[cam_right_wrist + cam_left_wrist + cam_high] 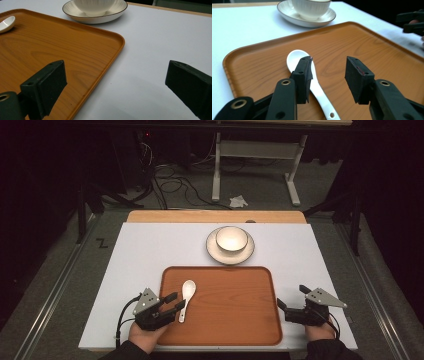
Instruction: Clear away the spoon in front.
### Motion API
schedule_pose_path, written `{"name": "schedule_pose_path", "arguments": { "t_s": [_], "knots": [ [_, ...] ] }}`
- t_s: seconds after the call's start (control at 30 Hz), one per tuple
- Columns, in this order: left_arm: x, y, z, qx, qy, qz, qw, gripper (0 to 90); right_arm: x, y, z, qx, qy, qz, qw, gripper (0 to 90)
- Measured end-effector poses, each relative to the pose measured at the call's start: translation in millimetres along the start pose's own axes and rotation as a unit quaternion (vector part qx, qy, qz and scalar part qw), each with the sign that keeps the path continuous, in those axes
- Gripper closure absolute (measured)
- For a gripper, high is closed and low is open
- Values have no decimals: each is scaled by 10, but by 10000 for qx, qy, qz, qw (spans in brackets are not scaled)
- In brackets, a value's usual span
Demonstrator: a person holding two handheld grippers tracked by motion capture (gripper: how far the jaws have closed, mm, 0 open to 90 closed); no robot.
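A white ceramic spoon [186, 295] lies on the left part of a brown wooden tray [225, 320], bowl end away from me. My left gripper [177, 301] stands open just over the spoon's handle. In the left gripper view the spoon [294, 58] runs under the left jaw, and the gap of the gripper [329, 67] holds nothing. My right gripper [291, 296] is open wide at the tray's right edge. In the right gripper view the gripper [117, 72] straddles the tray's rim [117, 47].
A white bowl [231, 239] sits on a saucer [216, 254] beyond the tray, on the white table [145, 250]. The same bowl [310, 7] appears at the top of the left gripper view. A desk frame and cables stand on the floor behind.
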State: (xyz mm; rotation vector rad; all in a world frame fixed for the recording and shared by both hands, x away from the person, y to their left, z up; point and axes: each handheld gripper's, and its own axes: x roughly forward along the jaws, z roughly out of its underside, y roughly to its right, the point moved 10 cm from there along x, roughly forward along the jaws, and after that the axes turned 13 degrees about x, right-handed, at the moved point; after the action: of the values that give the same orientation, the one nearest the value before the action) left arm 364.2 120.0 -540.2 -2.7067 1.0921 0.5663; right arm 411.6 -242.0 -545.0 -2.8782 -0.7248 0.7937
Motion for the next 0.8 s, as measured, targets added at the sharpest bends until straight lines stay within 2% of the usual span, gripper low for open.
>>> {"name": "schedule_pose_path", "arguments": {
  "t_s": [0.03,0.07,0.1,0.13,0.17,0.23,0.27,0.37,0.43,0.47,0.5,0.57,0.67,0.73,0.8],
  "knots": [
    [0,0,0,0,0,0,10000,612,0,0,0,0,0,0,10000,41],
    [8,-1,10,-8,-32,8,10000,612,1,-1,-3,-3,10,0,10000,41],
    [21,-14,44,9,-191,-23,9998,694,5,-5,-4,-33,5,-7,10000,41],
    [21,-14,44,9,-191,-23,9998,729,5,-5,-4,-33,5,-7,10000,41],
    [28,-25,63,17,-275,-62,9996,729,7,-8,-3,-34,0,-10,10000,41],
    [36,-39,94,-1,-421,-96,9991,792,9,-11,0,-29,-8,-12,10000,41],
    [43,-53,121,60,-606,-168,9980,878,8,-7,0,-39,-7,-5,10000,41],
    [57,-48,143,228,-804,-259,9962,900,4,-5,-2,-35,0,-7,10000,41],
    [81,-38,181,403,-1046,-361,9930,900,2,-2,-3,-32,6,-1,10000,41],
    [112,-32,239,591,-1338,-499,9880,900,4,-3,-2,-31,1,-5,10000,41],
    [112,-32,239,591,-1338,-499,9880,900,4,-3,-2,-31,1,-5,10000,41],
    [142,-29,308,769,-1630,-583,9819,900,7,-8,0,-29,-7,-6,10000,41],
    [159,-33,360,880,-1867,-643,9763,900,9,-12,0,-42,-10,-10,10000,41],
    [166,-20,383,923,-1974,-604,9741,900,9,-13,0,-33,-8,-11,10000,41],
    [176,-3,396,917,-2013,-562,9736,900,9,-8,0,-36,-9,-1,10000,41]
  ]
}}
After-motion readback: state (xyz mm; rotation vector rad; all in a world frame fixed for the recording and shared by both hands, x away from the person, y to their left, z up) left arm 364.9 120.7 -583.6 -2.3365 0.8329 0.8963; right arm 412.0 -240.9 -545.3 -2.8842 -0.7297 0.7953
